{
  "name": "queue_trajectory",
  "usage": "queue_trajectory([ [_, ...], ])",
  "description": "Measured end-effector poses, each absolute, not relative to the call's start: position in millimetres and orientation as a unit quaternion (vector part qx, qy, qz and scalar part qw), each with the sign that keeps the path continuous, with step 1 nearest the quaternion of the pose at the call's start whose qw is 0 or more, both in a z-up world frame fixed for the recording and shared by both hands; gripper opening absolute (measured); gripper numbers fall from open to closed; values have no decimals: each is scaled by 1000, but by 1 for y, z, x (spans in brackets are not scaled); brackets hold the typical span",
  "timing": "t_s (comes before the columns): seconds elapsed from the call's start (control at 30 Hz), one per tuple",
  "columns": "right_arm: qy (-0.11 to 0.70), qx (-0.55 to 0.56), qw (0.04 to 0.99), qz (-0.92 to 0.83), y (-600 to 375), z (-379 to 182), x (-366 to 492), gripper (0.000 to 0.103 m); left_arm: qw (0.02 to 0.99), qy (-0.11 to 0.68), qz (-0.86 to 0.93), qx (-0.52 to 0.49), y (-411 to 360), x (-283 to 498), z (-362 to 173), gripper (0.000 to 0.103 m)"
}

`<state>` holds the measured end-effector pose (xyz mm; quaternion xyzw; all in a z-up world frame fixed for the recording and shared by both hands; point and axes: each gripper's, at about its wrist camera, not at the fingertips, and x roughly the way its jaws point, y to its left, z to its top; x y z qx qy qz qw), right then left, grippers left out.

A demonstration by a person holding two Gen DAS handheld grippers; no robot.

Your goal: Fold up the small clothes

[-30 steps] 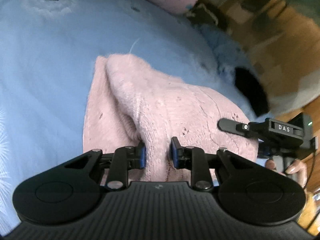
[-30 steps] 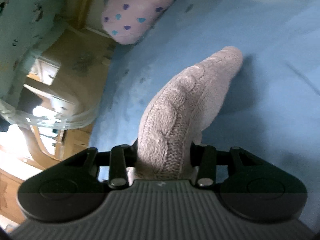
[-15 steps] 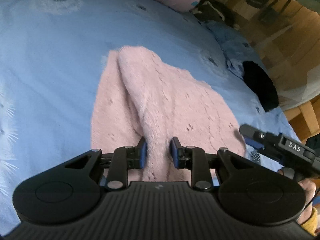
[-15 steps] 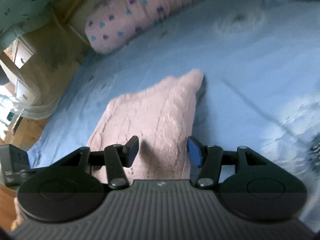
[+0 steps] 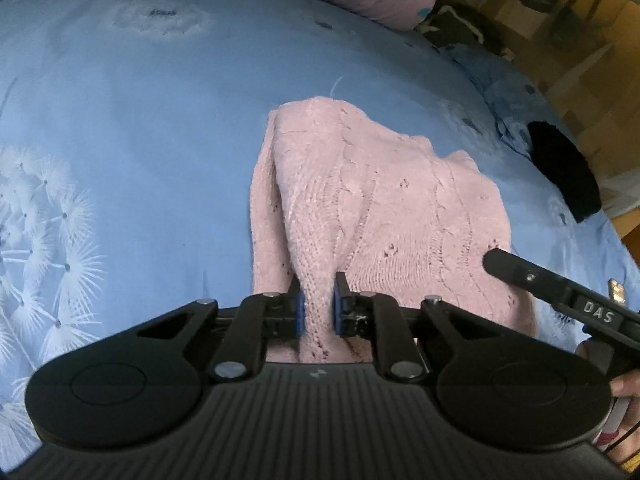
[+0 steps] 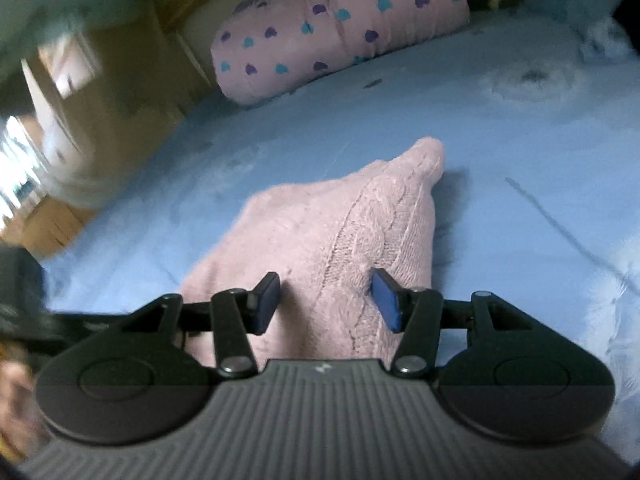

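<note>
A pink cable-knit garment (image 5: pixel 380 200) lies on the blue bed sheet (image 5: pixel 140 140), folded over itself. My left gripper (image 5: pixel 317 292) pinches a raised fold at the garment's near edge; its jaws are closing, with the blue pads pressed on the knit. In the right wrist view the same garment (image 6: pixel 320 232) lies under and between the fingers of my right gripper (image 6: pixel 326 292). Its jaws are closing a little but stand well apart and do not squeeze the knit. One right finger (image 5: pixel 520 270) reaches in over the garment's right edge.
A pink pillow with heart prints (image 6: pixel 340 28) lies at the bed's far end. A black cloth item (image 5: pixel 564 172) sits near the bed's right edge, with wooden floor (image 5: pixel 592 40) beyond. A person's hand (image 5: pixel 624 384) holds the right gripper's handle.
My right gripper let go of the lifted knit, which dropped flat onto the bed, and rolled upright. My left gripper kept its fold and pinched tighter.
</note>
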<state>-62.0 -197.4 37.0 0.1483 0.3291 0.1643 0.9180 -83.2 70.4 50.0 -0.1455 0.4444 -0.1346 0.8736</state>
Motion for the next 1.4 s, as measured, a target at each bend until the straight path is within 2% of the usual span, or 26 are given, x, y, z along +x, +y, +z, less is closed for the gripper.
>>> queue_trajectory([
  [0.13, 323, 138, 924, 149, -199, 39, -68, 55, 879, 436, -132, -140, 66, -88, 57, 22],
  [0.37, 298, 118, 940, 114, -205, 47, -104, 55, 892, 429, -121, -71, 58, -112, 71, 59],
  [0.47, 304, 73, 945, 91, -204, 40, -111, 55, 895, 433, -101, -41, 55, -117, 64, 66],
  [0.6, 328, 111, 934, 88, -214, 32, -108, 55, 897, 431, -94, -40, 52, -124, 65, 66],
  [0.7, 318, 93, 940, 81, -209, 39, -116, 55, 901, 423, -94, -22, 45, -134, 72, 70],
  [0.87, 308, 94, 943, 81, -205, 46, -134, 57, 908, 410, -84, -12, 26, -154, 81, 91],
  [0.97, 312, 93, 942, 86, -201, 46, -145, 65, 909, 411, -72, -2, 13, -163, 79, 96],
  [1.4, 322, 63, 940, 87, -186, 30, -157, 66, 892, 452, -20, -6, -4, -166, 48, 100],
])
